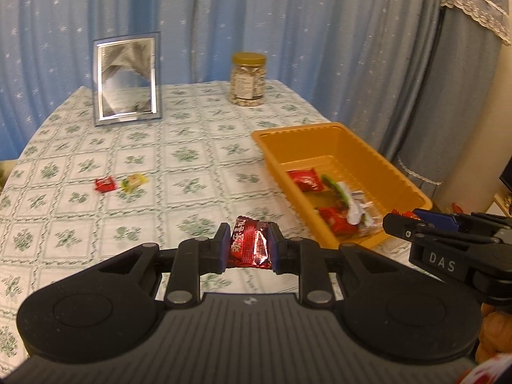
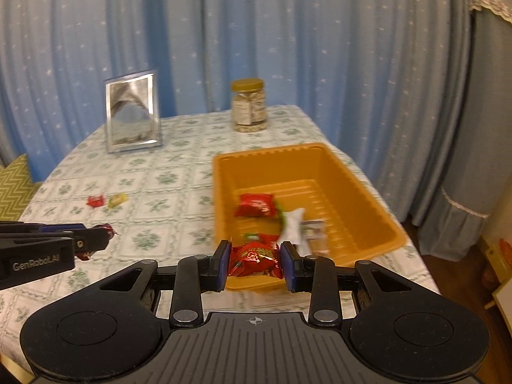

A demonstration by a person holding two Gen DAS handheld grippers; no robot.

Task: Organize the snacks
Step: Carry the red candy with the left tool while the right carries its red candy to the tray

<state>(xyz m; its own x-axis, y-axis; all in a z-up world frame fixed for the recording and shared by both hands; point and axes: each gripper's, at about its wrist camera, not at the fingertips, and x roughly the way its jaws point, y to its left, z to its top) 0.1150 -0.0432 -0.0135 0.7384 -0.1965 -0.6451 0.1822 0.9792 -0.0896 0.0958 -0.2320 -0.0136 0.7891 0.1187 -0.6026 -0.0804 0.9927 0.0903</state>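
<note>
My left gripper [image 1: 249, 245] is shut on a red foil snack packet [image 1: 249, 243], held above the tablecloth left of the orange tray [image 1: 320, 134]. My right gripper [image 2: 255, 264] is shut on a red candy packet [image 2: 254, 257] over the near end of the orange tray [image 2: 368, 198]. The tray holds several snacks: red packets [image 2: 256, 205] and a white and green wrapper [image 2: 296, 224]. A small red packet [image 1: 105, 184] and a yellow candy [image 1: 134, 181] lie on the table at the left. The right gripper also shows in the left wrist view [image 1: 403, 220], and the left gripper in the right wrist view [image 2: 96, 238].
A silver picture frame [image 1: 126, 80] and a jar of nuts with a gold lid [image 1: 248, 78] stand at the back of the table. Blue curtains hang behind. The table's right edge runs just beyond the tray. A green patterned cushion [image 2: 14, 185] sits at the left.
</note>
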